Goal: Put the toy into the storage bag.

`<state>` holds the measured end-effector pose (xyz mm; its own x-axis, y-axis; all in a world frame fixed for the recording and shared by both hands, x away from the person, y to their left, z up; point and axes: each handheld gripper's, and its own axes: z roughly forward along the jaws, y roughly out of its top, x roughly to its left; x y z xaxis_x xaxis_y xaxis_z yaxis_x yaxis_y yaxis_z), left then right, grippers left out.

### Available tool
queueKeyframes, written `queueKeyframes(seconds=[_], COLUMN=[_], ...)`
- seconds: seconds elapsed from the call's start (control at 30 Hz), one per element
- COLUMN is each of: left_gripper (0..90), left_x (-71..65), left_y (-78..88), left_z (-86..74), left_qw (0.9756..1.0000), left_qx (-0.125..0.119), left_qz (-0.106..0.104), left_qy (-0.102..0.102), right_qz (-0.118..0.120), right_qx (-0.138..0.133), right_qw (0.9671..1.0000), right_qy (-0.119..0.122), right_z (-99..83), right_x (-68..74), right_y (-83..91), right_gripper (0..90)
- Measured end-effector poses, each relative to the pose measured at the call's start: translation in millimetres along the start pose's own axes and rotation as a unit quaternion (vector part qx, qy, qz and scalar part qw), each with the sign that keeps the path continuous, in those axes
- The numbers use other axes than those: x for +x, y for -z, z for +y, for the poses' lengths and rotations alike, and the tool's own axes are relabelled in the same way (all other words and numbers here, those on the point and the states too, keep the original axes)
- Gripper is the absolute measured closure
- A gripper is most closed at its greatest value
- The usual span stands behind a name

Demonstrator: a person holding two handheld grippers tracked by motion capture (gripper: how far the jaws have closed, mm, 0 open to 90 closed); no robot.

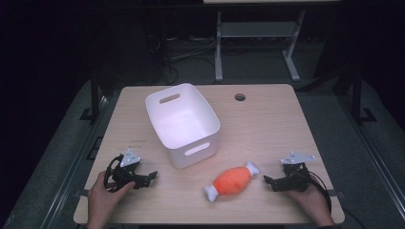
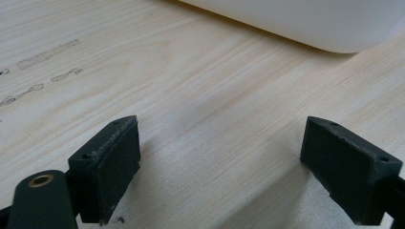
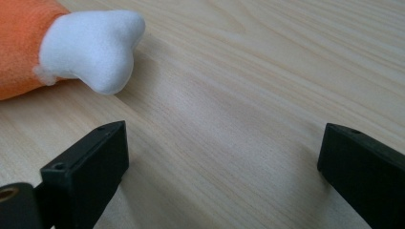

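Note:
An orange plush toy with white ends lies on the wooden table, in front of a white plastic bin. My left gripper rests low at the front left, jaws open and pointing right toward the bin's near corner; nothing is between them. My right gripper rests at the front right, open, pointing left at the toy. The toy's white end lies just beyond its spread jaws, not touching them.
The bin is empty, with handle slots on its short sides. A round cable hole sits near the table's far edge. A metal frame stands on the dark floor behind the table. Bare wood stretches to the right of the bin.

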<state>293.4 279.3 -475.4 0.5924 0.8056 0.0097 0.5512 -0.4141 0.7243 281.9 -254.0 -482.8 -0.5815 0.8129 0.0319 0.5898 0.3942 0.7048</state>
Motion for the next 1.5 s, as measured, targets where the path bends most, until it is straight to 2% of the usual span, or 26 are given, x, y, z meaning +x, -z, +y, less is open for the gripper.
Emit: queueKeyframes(seconds=[0.2, 0.3, 0.37, 0.43, 0.6, 0.73, 0.77, 0.8, 0.83, 1.0, 1.13, 1.5], left_gripper=[12.7, 12.8, 12.7, 12.8, 12.8, 12.8, 12.8, 12.8, 12.8, 12.8, 12.8, 12.8], left_x=[0.0, 0.0, 0.0, 0.0, 0.0, 0.1, 0.1, 0.0, 0.0, 0.0, 0.0, 0.0], left_y=[0.0, 0.0, 0.0, 0.0, 0.0, 0.0, 0.0, 0.0, 0.0, 0.0, 0.0, 0.0], left_z=[0.0, 0.0, 0.0, 0.0, 0.0, 0.0, 0.0, 0.0, 0.0, 0.0, 0.0, 0.0], left_qw=[1.0000, 1.0000, 1.0000, 1.0000, 1.0000, 1.0000, 1.0000, 1.0000, 1.0000, 1.0000, 1.0000, 1.0000], left_qx=[0.000, 0.000, 0.000, 0.000, 0.000, 0.000, 0.000, 0.000, 0.000, 0.000, 0.000, 0.000], left_qz=[0.000, 0.000, 0.000, 0.000, 0.000, 0.000, 0.000, 0.000, 0.000, 0.000, 0.000, 0.000], left_qy=[0.000, 0.000, 0.000, 0.000, 0.000, 0.000, 0.000, 0.000, 0.000, 0.000, 0.000, 0.000], right_qz=[0.003, 0.002, 0.004, 0.004, 0.010, 0.024, 0.024, 0.025, 0.032, 0.055, 0.071, 0.114], right_qx=[0.000, 0.008, 0.013, 0.018, 0.009, -0.001, -0.001, -0.002, -0.006, -0.014, -0.012, -0.012], right_qw=[1.0000, 1.0000, 0.9999, 0.9998, 0.9999, 0.9997, 0.9997, 0.9997, 0.9994, 0.9984, 0.9973, 0.9920], right_qy=[0.004, 0.004, 0.004, 0.002, -0.001, 0.002, 0.002, 0.003, 0.004, 0.005, 0.017, 0.053], right_z=[-0.1, 1.3, 2.5, 4.0, 7.1, 10.3, 10.3, 11.0, 12.6, 16.4, 19.9, 31.4], right_x=[-0.7, -0.9, -0.4, 0.1, 0.2, -4.1, -4.1, -5.6, -6.5, -5.3, -2.2, 11.9], right_y=[0.2, 3.0, 5.6, 8.4, 17.2, 25.5, 25.5, 27.7, 32.7, 42.3, 46.4, 50.4], right_gripper=[3.8, 8.2, 15.3, 15.4, 26.7, 45.8, 45.8, 49.7, 58.9, 78.2, 89.7, 89.9])
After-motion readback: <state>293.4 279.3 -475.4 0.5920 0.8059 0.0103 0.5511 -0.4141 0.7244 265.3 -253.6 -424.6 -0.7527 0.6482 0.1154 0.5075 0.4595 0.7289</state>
